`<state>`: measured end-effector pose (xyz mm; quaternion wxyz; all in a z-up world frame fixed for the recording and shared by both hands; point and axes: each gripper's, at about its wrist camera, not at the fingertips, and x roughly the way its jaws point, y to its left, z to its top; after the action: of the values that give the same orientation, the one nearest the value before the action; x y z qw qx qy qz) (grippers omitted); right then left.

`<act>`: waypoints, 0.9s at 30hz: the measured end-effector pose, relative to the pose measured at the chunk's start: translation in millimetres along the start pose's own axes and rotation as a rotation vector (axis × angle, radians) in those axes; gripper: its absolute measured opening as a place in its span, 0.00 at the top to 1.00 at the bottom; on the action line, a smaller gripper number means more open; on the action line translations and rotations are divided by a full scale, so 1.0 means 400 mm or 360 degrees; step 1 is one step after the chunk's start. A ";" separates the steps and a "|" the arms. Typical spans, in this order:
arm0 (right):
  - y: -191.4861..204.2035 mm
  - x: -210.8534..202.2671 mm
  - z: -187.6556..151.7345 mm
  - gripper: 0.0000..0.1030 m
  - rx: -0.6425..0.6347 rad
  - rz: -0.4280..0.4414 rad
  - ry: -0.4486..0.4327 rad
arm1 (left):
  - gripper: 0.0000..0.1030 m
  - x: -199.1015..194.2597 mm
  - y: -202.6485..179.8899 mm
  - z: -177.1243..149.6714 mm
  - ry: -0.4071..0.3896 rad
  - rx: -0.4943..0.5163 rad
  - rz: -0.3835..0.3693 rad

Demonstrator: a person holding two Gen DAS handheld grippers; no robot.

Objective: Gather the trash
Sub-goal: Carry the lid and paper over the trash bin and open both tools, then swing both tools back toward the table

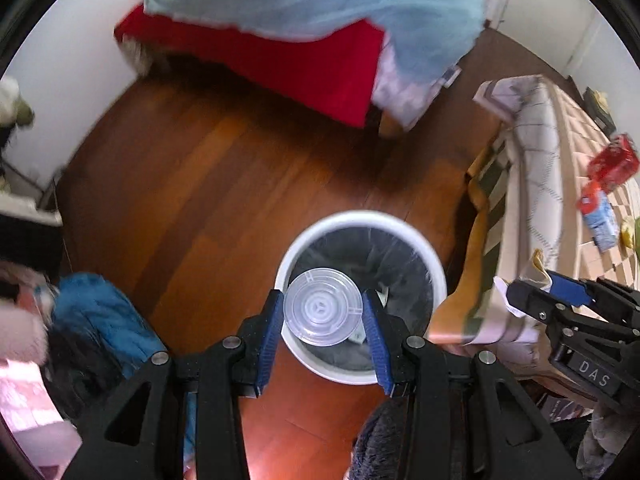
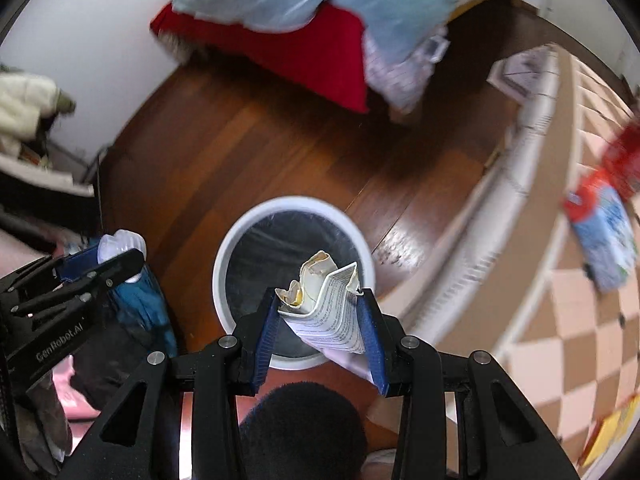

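Above bin [image 1: 430, 264]: lid-clamping left tool [image 1: 323, 312]

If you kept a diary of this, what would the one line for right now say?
left gripper: holds clear plastic lid | right gripper: holds crumpled paper | both over white trash bin | nothing dropped yet

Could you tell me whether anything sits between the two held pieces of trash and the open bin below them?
Nothing visible does. The left gripper holds the clear plastic lid and the right gripper holds the crumpled paper, both directly over the open mouth of the white bin, which has no cover.
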<state>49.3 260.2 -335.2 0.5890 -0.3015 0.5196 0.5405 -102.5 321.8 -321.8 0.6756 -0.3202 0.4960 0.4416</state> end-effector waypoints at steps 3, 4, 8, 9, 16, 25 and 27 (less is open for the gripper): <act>0.037 0.054 0.018 0.60 -0.0068 -0.0020 0.0068 | 0.65 0.059 0.036 -0.013 0.0097 -0.0077 -0.0045; 0.044 0.067 0.022 0.60 -0.0080 -0.0021 0.0087 | 0.65 0.071 0.041 -0.016 0.0114 -0.0092 -0.0054; 0.065 0.110 0.039 0.60 -0.0121 -0.0017 0.0150 | 0.65 0.101 0.069 -0.023 0.0178 -0.0174 -0.0138; 0.065 0.118 0.042 0.60 -0.0127 -0.0007 0.0162 | 0.65 0.108 0.074 -0.021 0.0192 -0.0194 -0.0163; 0.047 0.134 0.062 0.30 -0.0114 0.0057 0.0173 | 0.54 0.120 0.108 -0.011 0.0262 -0.0402 -0.0480; 0.063 0.102 0.060 0.07 -0.0155 -0.0002 0.0141 | 0.09 0.060 0.148 -0.004 0.0156 -0.0423 -0.0352; 0.072 0.091 0.053 0.07 -0.0179 -0.0019 0.0127 | 0.07 0.042 0.148 -0.004 0.0113 -0.0401 -0.0288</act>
<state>23.5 298.2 -357.6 0.5532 -0.3587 0.5096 0.5529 -155.4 348.9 -337.9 0.6492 -0.4611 0.4294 0.4260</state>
